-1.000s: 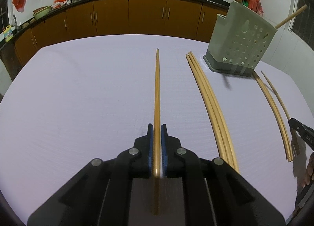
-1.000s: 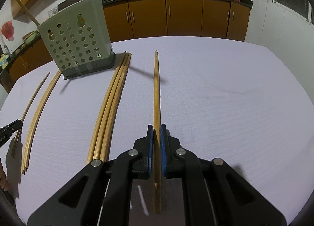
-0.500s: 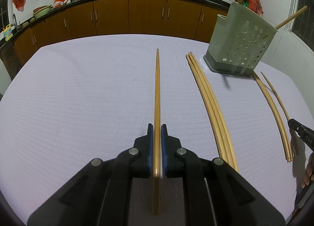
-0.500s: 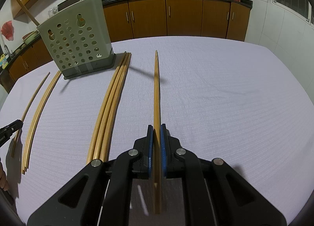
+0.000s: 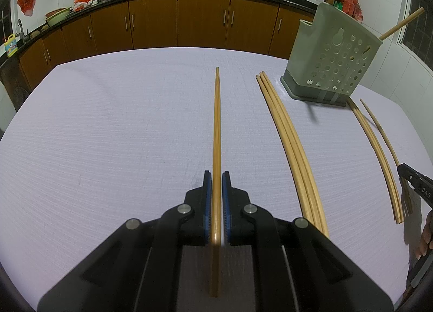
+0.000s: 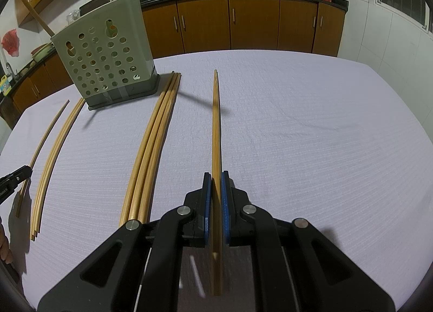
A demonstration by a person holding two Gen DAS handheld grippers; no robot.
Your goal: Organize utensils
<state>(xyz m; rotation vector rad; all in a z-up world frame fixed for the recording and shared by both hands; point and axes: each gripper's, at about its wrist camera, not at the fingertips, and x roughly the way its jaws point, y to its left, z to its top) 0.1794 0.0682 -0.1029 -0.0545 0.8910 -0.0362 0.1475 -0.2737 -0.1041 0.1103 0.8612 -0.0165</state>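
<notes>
My left gripper [image 5: 216,176] is shut on a wooden chopstick [image 5: 216,128] that points forward above the table. My right gripper [image 6: 215,176] is shut on another chopstick [image 6: 216,128], also pointing forward. A green perforated utensil holder [image 5: 333,63] stands at the far right in the left wrist view, and far left in the right wrist view [image 6: 105,57]; chopsticks stick out of its top. A bundle of three chopsticks [image 5: 292,144] lies on the cloth beside it; the right wrist view shows it too [image 6: 151,144]. More chopsticks [image 5: 376,149] lie beyond the holder.
The table has a pale lilac cloth [image 5: 108,136]. The other gripper's tip [image 5: 414,184] shows at the right edge of the left view, and at the left edge of the right view [image 6: 13,180]. Brown kitchen cabinets [image 6: 257,25] run behind the table.
</notes>
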